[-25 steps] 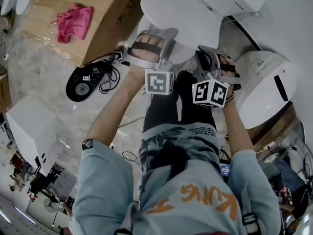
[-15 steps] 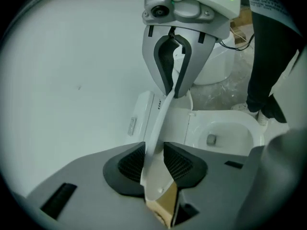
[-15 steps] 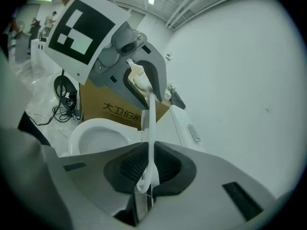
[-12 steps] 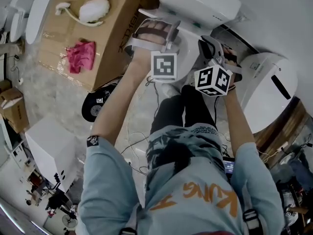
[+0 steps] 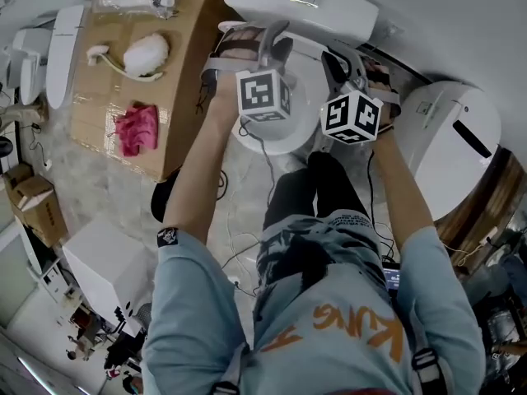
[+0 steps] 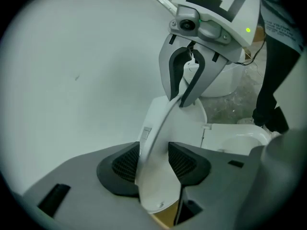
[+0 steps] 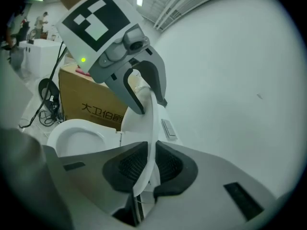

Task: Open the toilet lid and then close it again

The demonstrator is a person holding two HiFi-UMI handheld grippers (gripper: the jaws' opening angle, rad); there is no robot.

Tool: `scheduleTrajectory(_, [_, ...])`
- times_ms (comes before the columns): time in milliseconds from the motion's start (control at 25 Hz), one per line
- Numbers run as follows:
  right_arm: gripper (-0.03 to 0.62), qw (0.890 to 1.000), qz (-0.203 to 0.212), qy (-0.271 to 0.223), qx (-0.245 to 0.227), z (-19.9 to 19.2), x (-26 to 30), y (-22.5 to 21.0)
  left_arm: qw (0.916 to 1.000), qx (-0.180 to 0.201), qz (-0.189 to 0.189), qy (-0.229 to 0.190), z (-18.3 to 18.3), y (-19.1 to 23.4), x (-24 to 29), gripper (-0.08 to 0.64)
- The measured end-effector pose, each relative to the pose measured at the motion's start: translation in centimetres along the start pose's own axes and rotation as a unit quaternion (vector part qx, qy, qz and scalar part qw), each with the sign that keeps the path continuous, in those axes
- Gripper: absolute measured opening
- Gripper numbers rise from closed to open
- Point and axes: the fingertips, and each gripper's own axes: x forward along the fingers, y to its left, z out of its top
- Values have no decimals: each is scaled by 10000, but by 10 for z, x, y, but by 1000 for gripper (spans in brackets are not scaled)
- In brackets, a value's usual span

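Jaws of the right gripper point(image 7: 149, 169) are clamped on the rim of the raised toilet lid point(image 7: 147, 123); those of the left gripper point(image 6: 153, 163) have just been opening and stand slack around it. Hold the right grip until the lid rests against the cistern point(image 5: 329, 11) beyond, or it may drop.

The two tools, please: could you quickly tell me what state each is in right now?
Left tool: open, jaws just been opening, toilet lid between them, not clamped.
Right tool: closed on the toilet lid.
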Motion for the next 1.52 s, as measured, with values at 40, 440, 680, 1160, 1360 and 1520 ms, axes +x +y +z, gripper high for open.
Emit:
scheduleTrajectory(40, [66,9999,-3,22,102,-2,5,-10,10000,-57,-34,16,2,8,9,203])
scheduleTrajectory(440, [80,9977,190,-28,652,-22,35,-61,9984,-427,-376,-35,22,44,60,253])
scheduleTrajectory(680, [77,9964,264,-109,800,-21,42,-62,9966,-706,-421,-56,18,48,64,253])
scheduleTrajectory(1160, [64,9962,315,84,804,-4,-2,-9,9931,-851,-757,-286,14,9,-3,184])
scheduleTrajectory(1360, [64,9926,323,287,1131,8,-23,39,9895,-671,-1181,-491,-1,-31,-46,133])
scheduleTrajectory(1520, [66,9923,322,579,1048,14,-41,91,9896,-478,-1235,-570,-17,-78,-82,110])
